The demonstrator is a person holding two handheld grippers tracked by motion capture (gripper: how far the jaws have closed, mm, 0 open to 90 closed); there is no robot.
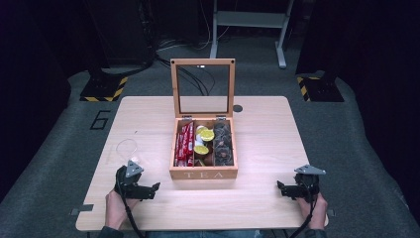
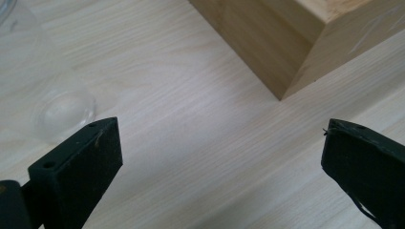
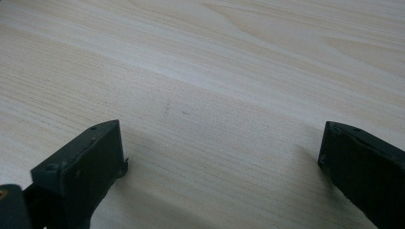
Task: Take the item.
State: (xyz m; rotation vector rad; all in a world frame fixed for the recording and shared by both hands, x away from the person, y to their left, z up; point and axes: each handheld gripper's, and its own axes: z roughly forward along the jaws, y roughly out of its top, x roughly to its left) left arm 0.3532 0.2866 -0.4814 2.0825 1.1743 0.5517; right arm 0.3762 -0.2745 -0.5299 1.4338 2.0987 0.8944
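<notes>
Both grippers, left and right, rest lower frame, fingers wide, empty. Tea box sits open mid-counter; I'd approach level, avoiding the upright lid.

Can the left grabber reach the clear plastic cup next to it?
Probably yes. The left gripper is open and the clear cup stands close by on bare table, with nothing between them; it must turn away from the tea box.
</notes>
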